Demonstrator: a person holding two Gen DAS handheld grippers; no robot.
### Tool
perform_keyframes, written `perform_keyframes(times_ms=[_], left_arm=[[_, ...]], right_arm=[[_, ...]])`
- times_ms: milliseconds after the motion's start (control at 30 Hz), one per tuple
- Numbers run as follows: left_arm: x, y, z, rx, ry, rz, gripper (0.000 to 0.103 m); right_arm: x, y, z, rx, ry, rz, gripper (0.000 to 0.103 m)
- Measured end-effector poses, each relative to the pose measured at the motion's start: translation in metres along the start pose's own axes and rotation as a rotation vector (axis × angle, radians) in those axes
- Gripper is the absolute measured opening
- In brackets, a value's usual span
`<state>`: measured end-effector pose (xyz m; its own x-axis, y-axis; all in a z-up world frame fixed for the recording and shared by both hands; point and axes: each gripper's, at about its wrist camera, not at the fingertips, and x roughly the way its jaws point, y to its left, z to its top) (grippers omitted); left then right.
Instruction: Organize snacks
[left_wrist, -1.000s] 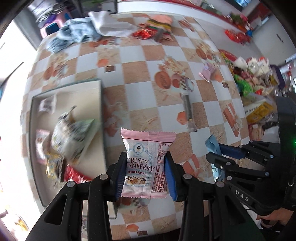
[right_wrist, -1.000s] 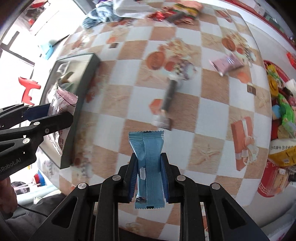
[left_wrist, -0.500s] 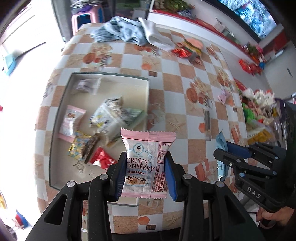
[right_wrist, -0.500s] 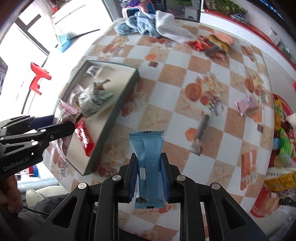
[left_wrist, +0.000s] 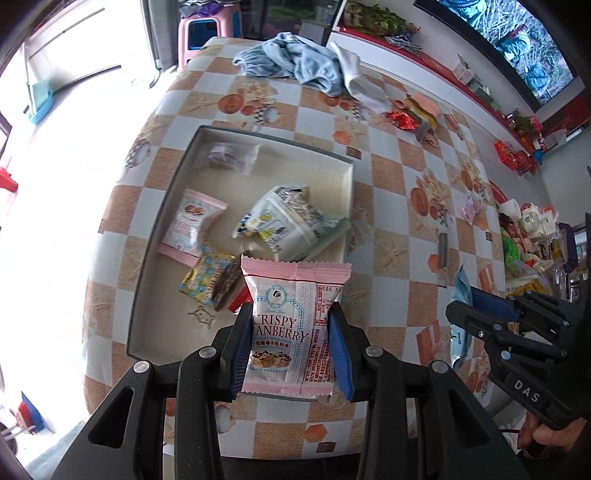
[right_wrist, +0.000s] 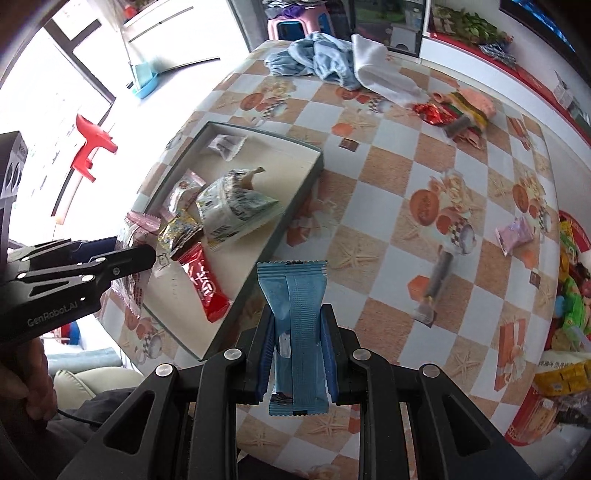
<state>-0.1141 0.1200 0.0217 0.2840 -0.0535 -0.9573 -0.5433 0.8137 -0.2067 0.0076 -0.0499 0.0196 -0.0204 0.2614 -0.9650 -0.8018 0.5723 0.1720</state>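
Note:
My left gripper (left_wrist: 291, 350) is shut on a pink cranberry snack packet (left_wrist: 293, 325), held over the near end of a shallow grey tray (left_wrist: 147, 266). Several snack packs lie in the tray, among them a white striped bag (left_wrist: 288, 225) and a red bar (right_wrist: 205, 288). My right gripper (right_wrist: 297, 354) is shut on a narrow blue wrapper (right_wrist: 295, 328) just right of the tray's near corner, above the checkered tablecloth (right_wrist: 369, 192). In the right wrist view the left gripper (right_wrist: 136, 254) reaches in from the left with the pink packet (right_wrist: 131, 258). In the left wrist view the right gripper (left_wrist: 469, 317) shows at the right.
Loose on the cloth lie a grey stick pack (right_wrist: 436, 284), a small purple packet (right_wrist: 515, 234), and red and orange wrappers (right_wrist: 450, 110) further back. Blue and white cloths (right_wrist: 332, 62) sit at the far edge. A pile of snack bags (right_wrist: 569, 302) crowds the right side.
Both grippers have swung left and risen with their packets, rolling as they went. The tray now sits under the left gripper, and its contents are in sharp view.

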Motion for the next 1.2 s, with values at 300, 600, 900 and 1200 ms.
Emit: perform_keyframes(times_ms=[300,600,900,1200], left_arm=[[-0.004,0.02,0.005,-0.002,-0.01,0.004,0.042],[0.001,0.041,0.0,0.002,0.016,0.007,0.042],[0.002,0.055,-0.001,0.025,0.024,0.007,0.042],[0.003,0.062,0.0,0.065,0.035,0.01,0.042]], right_arm=[[0.005,0.033,0.013,-0.088,0.002,-0.003,0.025],[0.016,0.062,0.017,-0.142,0.026,0.01,0.025],[0.022,0.089,0.019,-0.18,0.034,0.005,0.025],[0.025,0.105,0.021,-0.182,0.033,0.003,0.025]])
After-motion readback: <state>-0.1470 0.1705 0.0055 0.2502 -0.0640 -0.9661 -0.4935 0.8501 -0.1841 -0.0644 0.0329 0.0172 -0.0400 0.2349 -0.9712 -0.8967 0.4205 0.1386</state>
